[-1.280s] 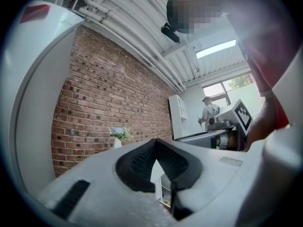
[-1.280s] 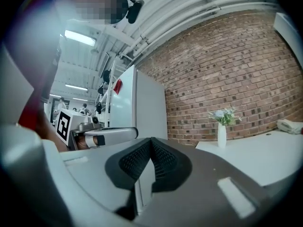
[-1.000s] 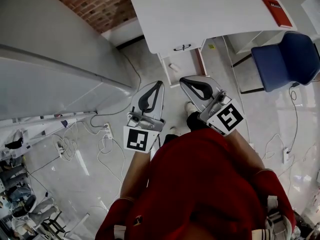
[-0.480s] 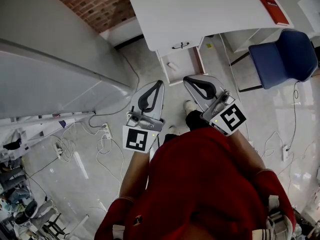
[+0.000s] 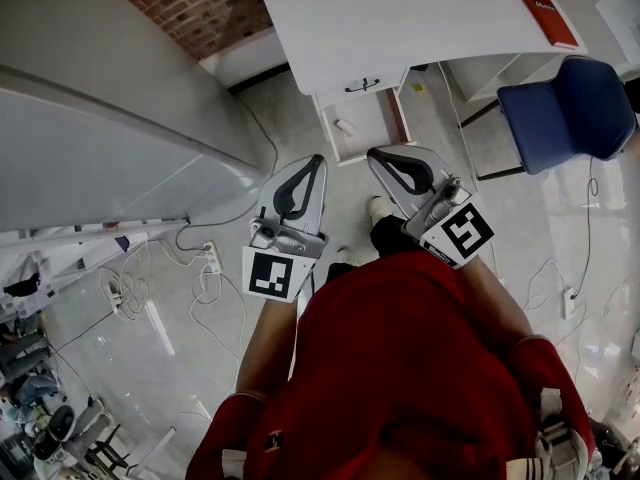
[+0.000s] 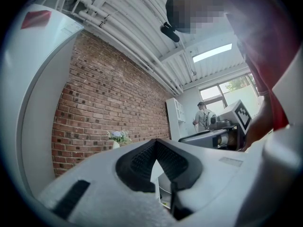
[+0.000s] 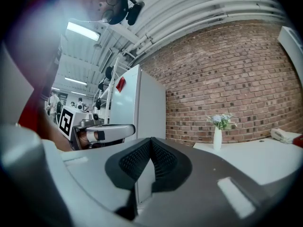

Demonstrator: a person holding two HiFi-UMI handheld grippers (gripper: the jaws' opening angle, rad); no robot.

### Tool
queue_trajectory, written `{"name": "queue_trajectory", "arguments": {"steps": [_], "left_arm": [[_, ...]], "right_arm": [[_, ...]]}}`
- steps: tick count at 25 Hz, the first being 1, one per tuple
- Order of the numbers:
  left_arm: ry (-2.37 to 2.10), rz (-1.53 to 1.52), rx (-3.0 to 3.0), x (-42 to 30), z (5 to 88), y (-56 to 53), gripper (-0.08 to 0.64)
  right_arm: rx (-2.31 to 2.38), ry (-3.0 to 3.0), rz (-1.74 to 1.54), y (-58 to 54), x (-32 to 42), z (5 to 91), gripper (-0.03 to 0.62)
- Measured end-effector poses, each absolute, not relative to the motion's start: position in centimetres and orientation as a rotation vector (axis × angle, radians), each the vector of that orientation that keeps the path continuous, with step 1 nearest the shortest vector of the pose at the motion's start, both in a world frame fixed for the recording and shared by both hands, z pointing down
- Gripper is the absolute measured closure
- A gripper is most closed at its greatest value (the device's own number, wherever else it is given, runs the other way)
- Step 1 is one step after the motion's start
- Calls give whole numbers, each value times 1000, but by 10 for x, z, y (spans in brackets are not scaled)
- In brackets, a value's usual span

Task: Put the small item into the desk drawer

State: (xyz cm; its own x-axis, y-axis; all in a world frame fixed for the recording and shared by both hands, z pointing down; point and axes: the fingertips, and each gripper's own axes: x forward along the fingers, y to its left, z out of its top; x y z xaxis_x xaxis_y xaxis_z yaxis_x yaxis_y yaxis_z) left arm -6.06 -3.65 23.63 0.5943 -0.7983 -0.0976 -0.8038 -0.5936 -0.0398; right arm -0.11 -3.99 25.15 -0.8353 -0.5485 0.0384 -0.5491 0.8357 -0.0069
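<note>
Small item: found in open drawer, near its left edge. Left gripper and right gripper are held pressed together, empty. Risk judged: drawer jammed if pushed off-centre.

White desk at 12 o'clock, red book lying on its top toward 1 o'clock. Its drawer stands open, small white item inside. Pale floor: loose cables at 8 o'clock, blue chair at 2 o'clock.
</note>
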Motion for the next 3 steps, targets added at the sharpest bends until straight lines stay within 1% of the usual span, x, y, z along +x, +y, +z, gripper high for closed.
{"name": "queue_trajectory", "arguments": {"steps": [3], "left_arm": [[1371,114,-2732,-62,235,-35,554]], "right_arm": [[890,-2976,27,-38,-3,252,581]]}}
